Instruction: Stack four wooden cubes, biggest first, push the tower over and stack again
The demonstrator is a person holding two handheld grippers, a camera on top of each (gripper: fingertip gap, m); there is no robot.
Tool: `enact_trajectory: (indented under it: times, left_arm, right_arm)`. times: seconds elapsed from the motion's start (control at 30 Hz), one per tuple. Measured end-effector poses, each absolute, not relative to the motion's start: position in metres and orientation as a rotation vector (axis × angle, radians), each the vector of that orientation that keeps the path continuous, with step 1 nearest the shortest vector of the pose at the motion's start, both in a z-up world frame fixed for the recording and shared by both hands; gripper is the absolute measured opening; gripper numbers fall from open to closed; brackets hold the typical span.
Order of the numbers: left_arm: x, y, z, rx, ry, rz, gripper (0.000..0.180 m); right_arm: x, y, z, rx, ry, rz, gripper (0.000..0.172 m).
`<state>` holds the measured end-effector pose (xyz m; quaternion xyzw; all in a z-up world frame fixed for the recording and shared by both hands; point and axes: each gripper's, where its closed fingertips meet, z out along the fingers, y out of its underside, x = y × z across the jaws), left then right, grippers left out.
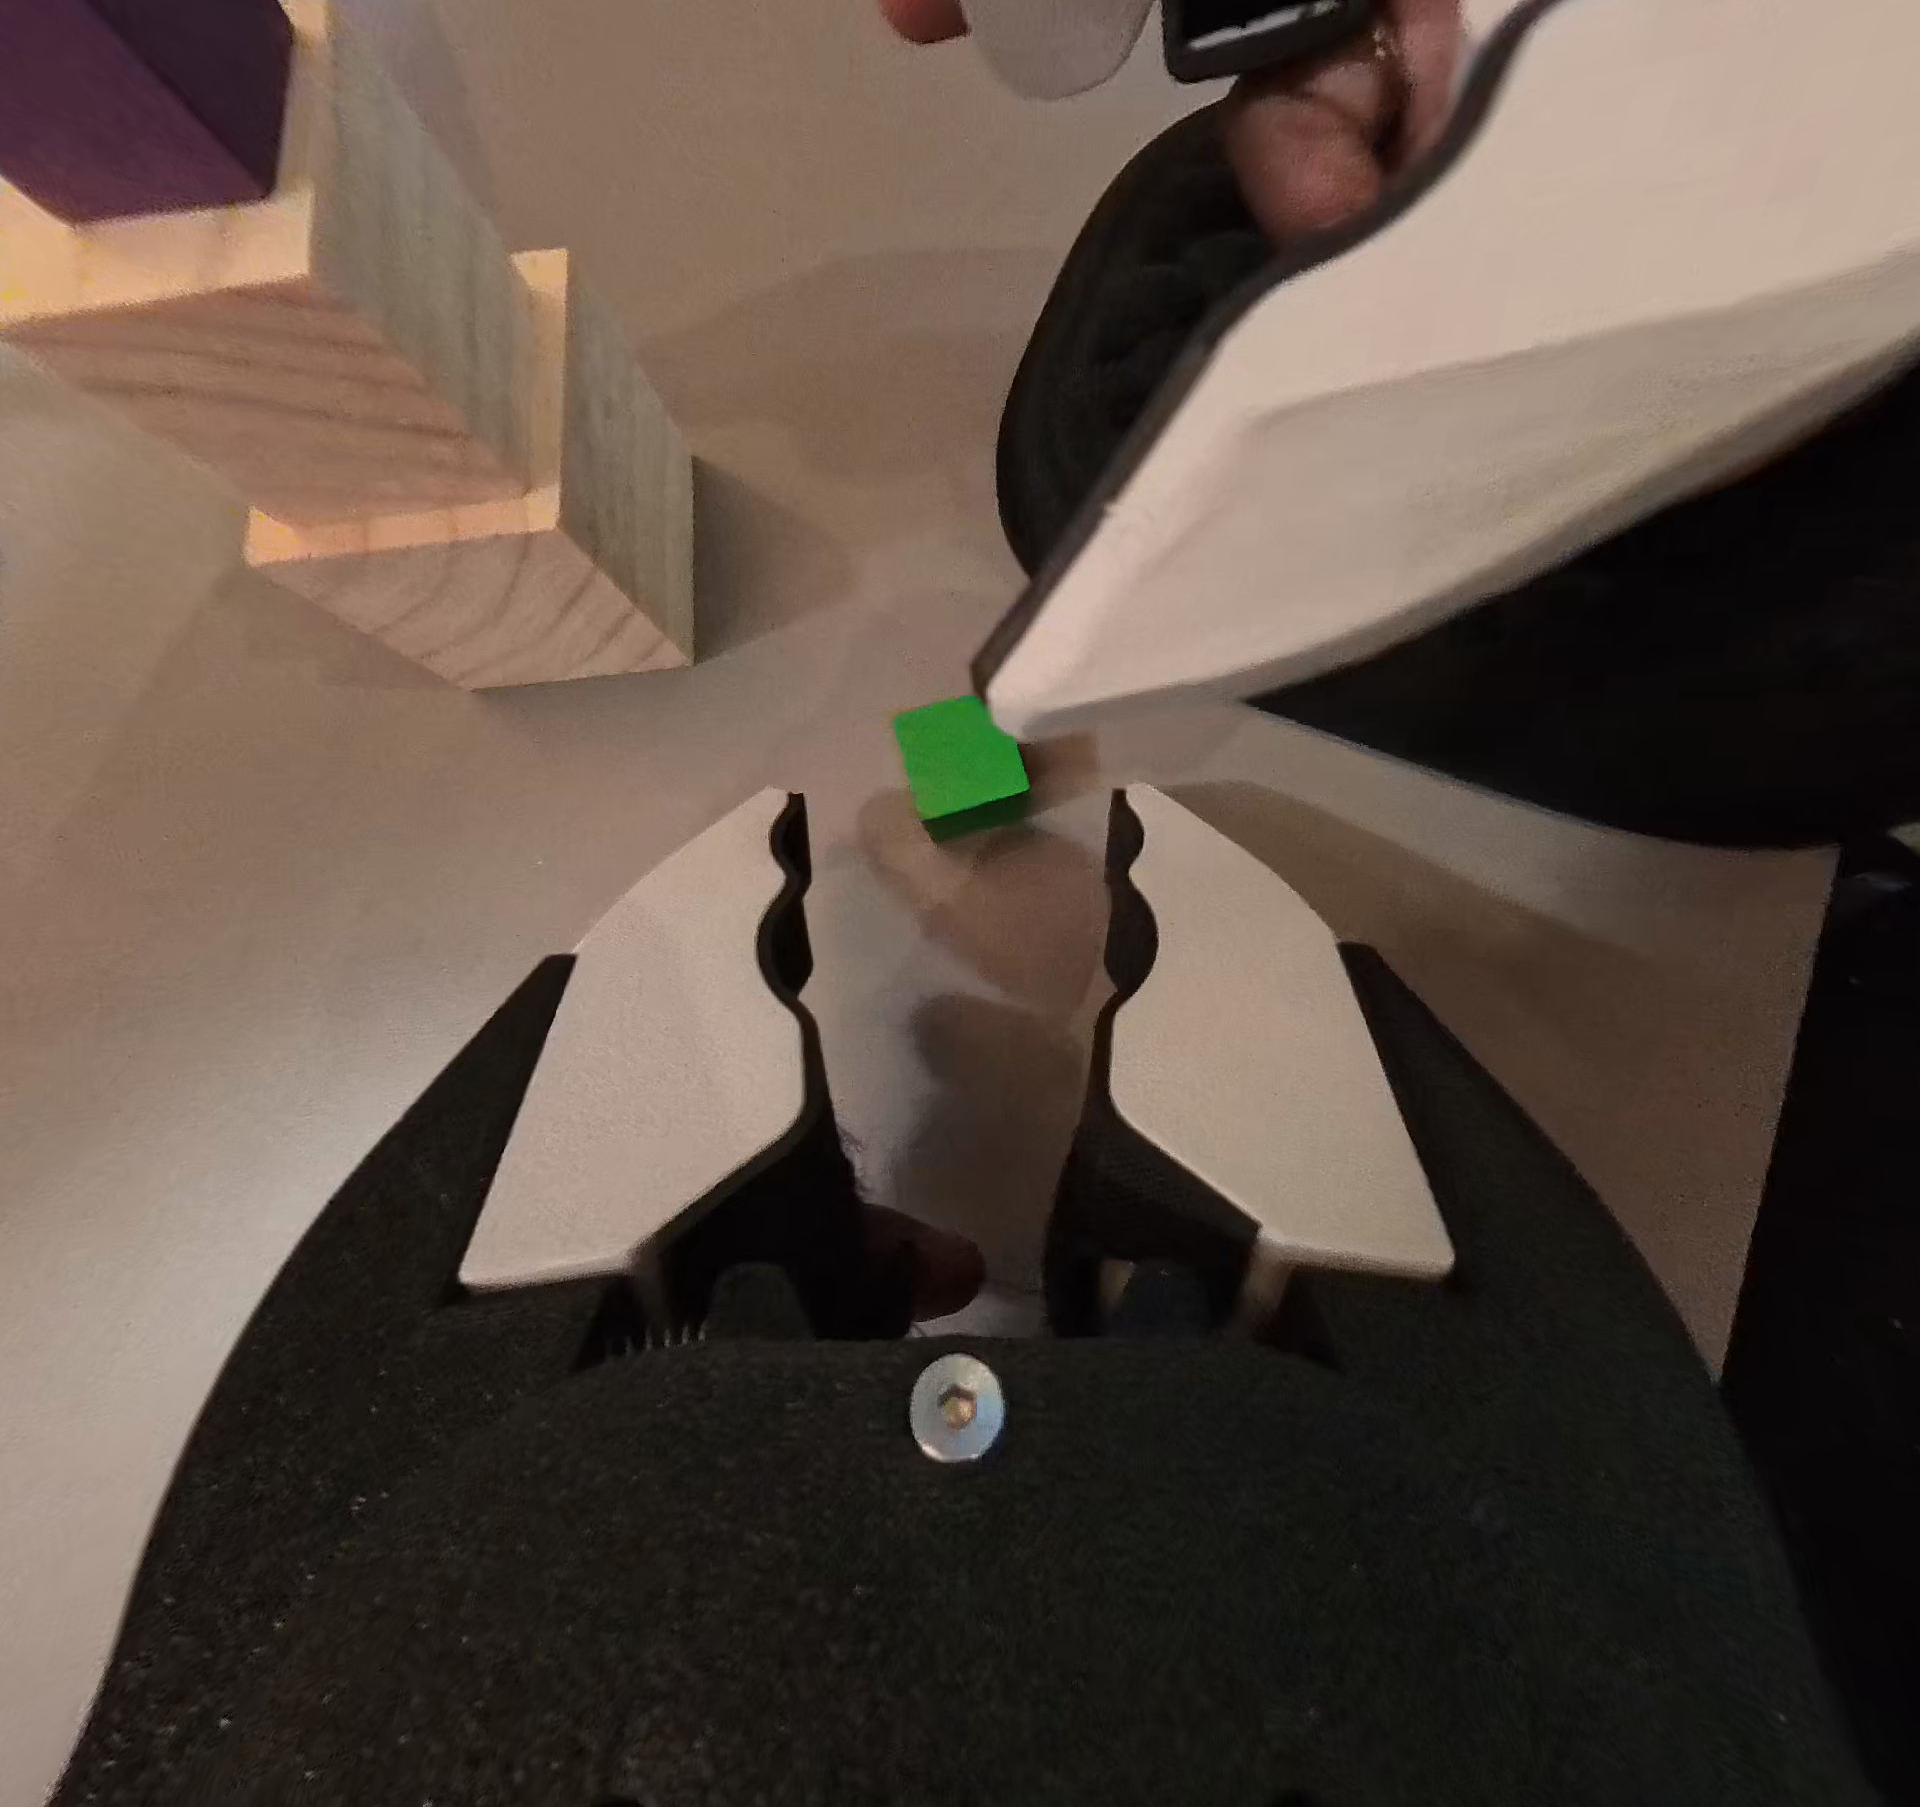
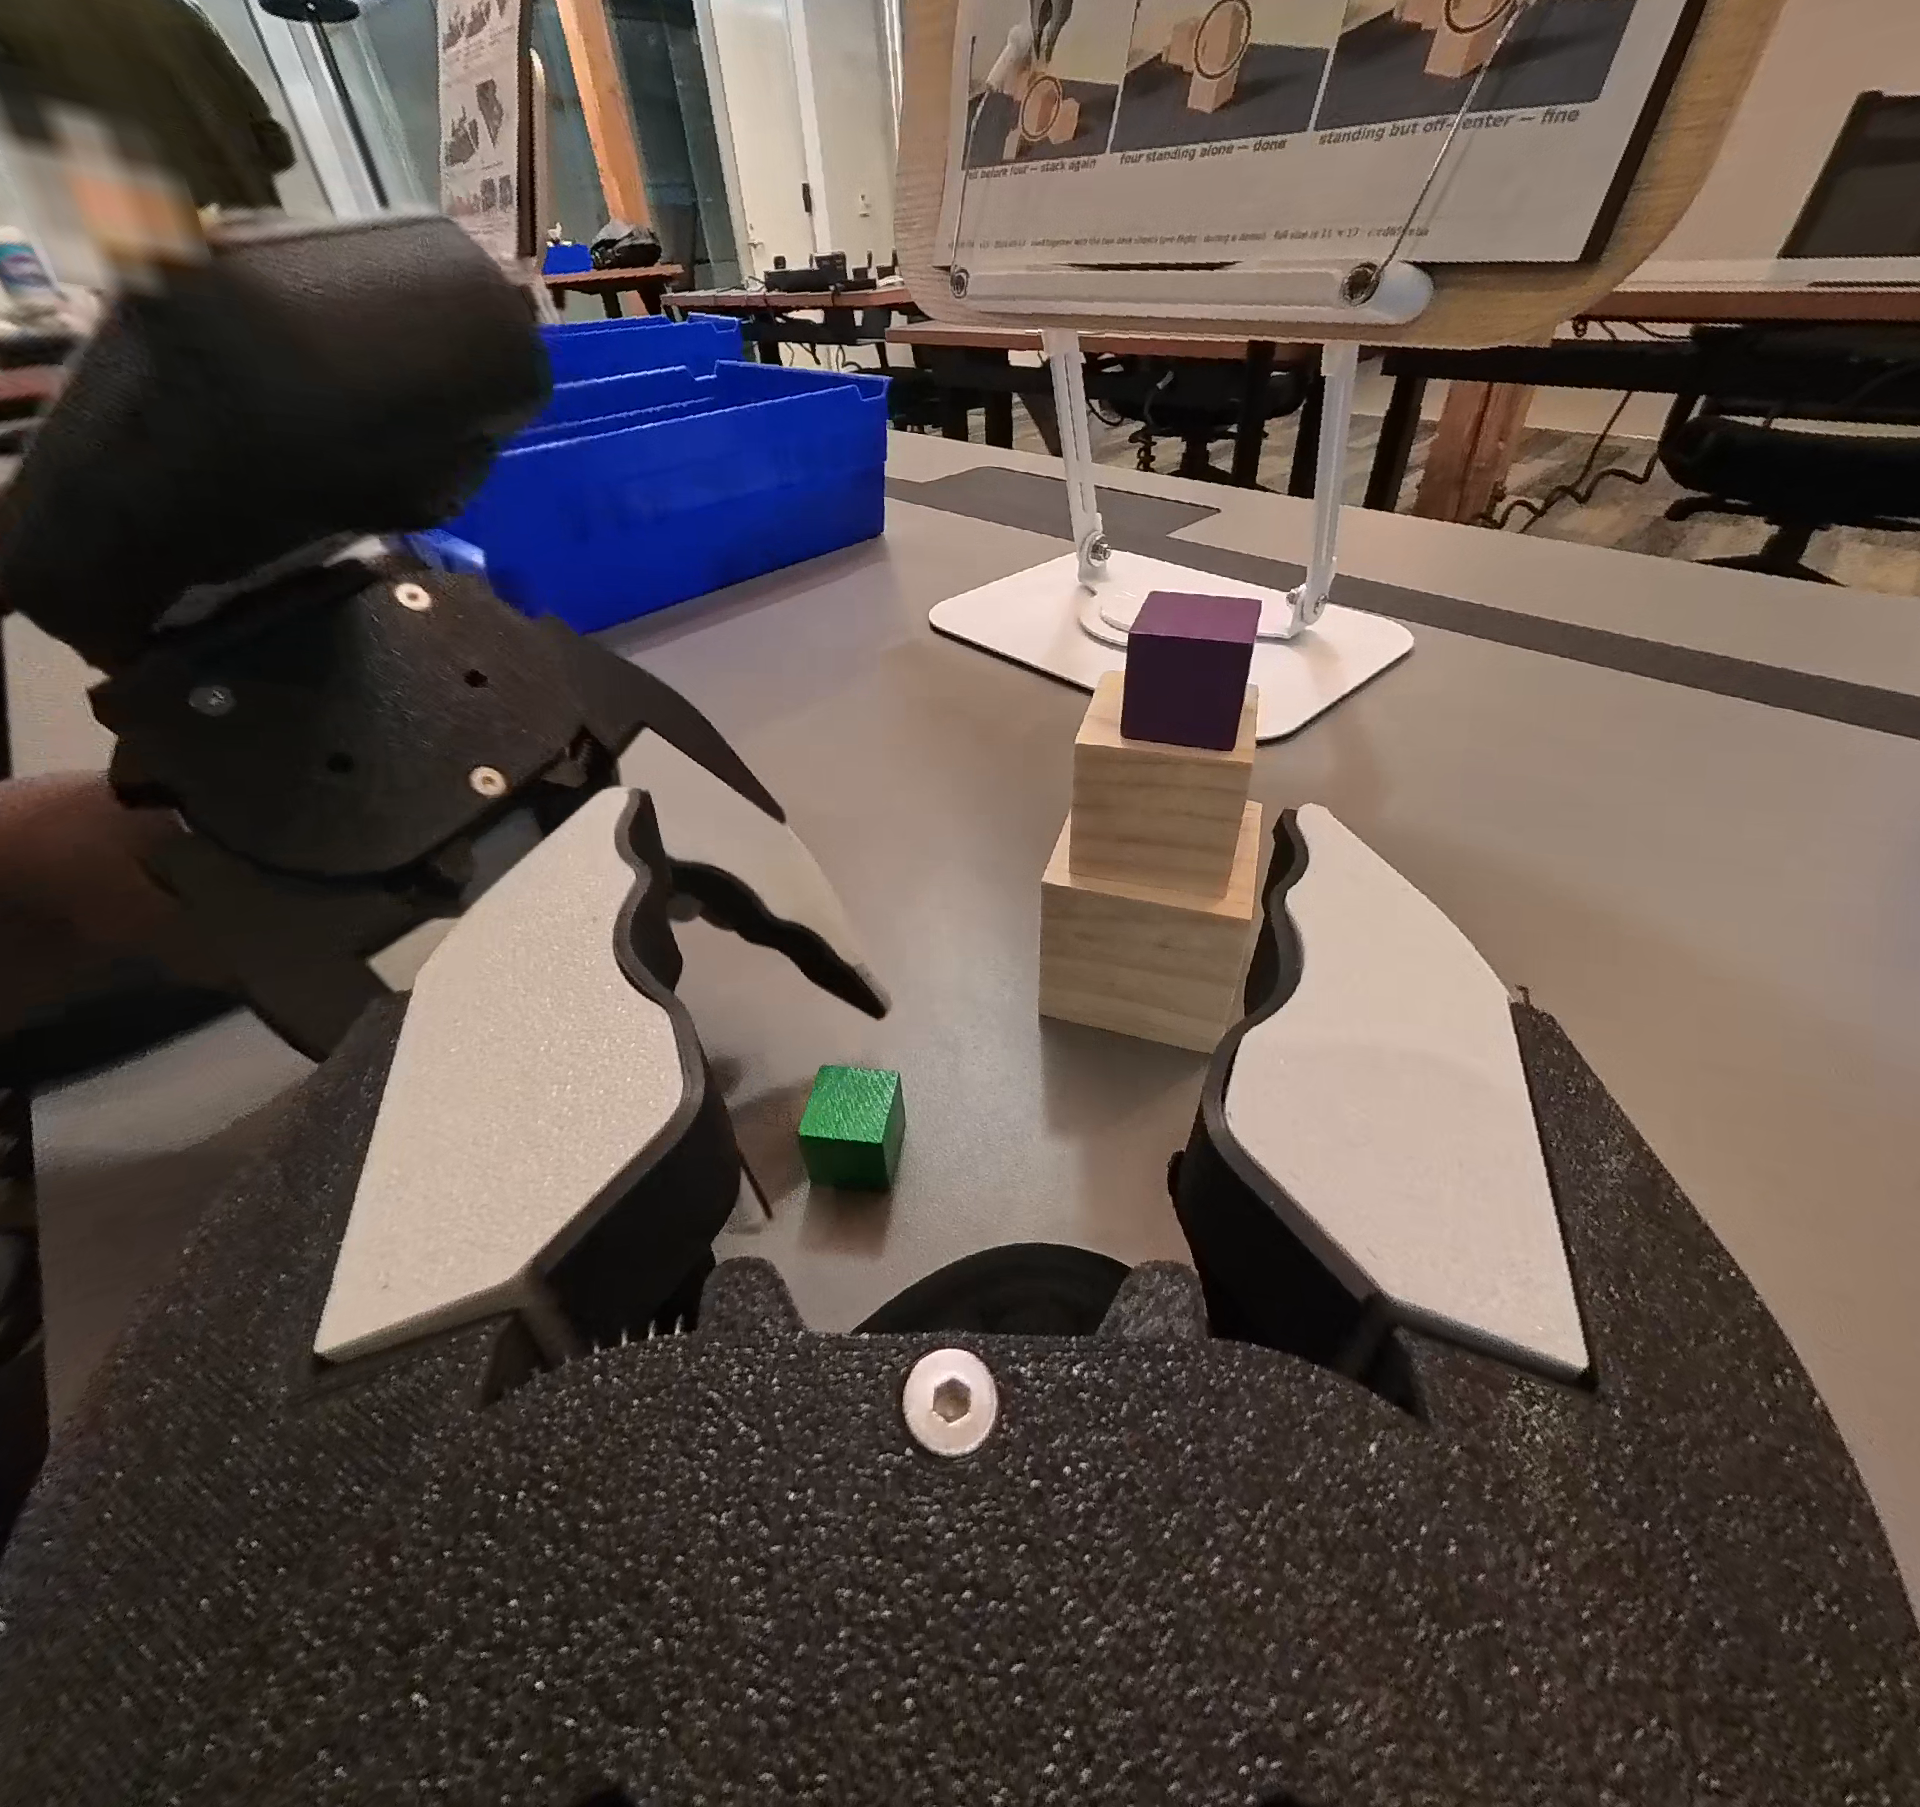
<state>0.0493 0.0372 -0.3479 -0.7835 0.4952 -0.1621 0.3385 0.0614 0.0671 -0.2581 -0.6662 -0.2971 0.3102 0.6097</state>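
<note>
A small green cube (image 1: 961, 765) lies on the grey table (image 1: 260, 926), just beyond my left gripper's (image 1: 954, 801) fingertips. The left gripper is open and holds nothing. In the right wrist view its fingers (image 2: 790, 947) point down over the green cube (image 2: 852, 1123). My right gripper (image 2: 964, 810) is wide open and empty, with the green cube low between its fingers, nearer the left one. In the left wrist view one right finger (image 1: 1351, 510) ends at the cube's far right corner. A purple cube (image 2: 1190, 671) tops two wooden cubes (image 2: 1143, 957) by the right fingertip.
The stack also shows at the upper left of the left wrist view (image 1: 468, 510). Blue bins (image 2: 675, 469) stand at the back left. A white stand (image 2: 1351, 656) with a printed sheet (image 2: 1247, 74) is behind the stack. A hand (image 1: 1309, 147) holds the right gripper. Some 9 cm of space lies between my two pairs of fingers.
</note>
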Motion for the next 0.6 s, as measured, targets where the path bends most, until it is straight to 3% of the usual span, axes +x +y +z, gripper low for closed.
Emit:
enact_trajectory:
  times: [0.13,0.27,0.6]
  left_arm:
    - [0.057,0.039,-0.356,-2.064,1.226,-0.446,0.048]
    - [0.058,0.040,-0.355,-2.054,1.202,-0.436,0.022]
    - [0.026,0.060,-0.300,-2.021,1.186,-0.385,0.022]
  right_arm:
    - [0.062,0.067,-0.258,-1.538,-0.684,0.717,0.108]
    - [0.062,0.067,-0.258,-1.537,-0.685,0.716,0.108]
    - [0.061,0.067,-0.259,-1.538,-0.694,0.706,0.107]
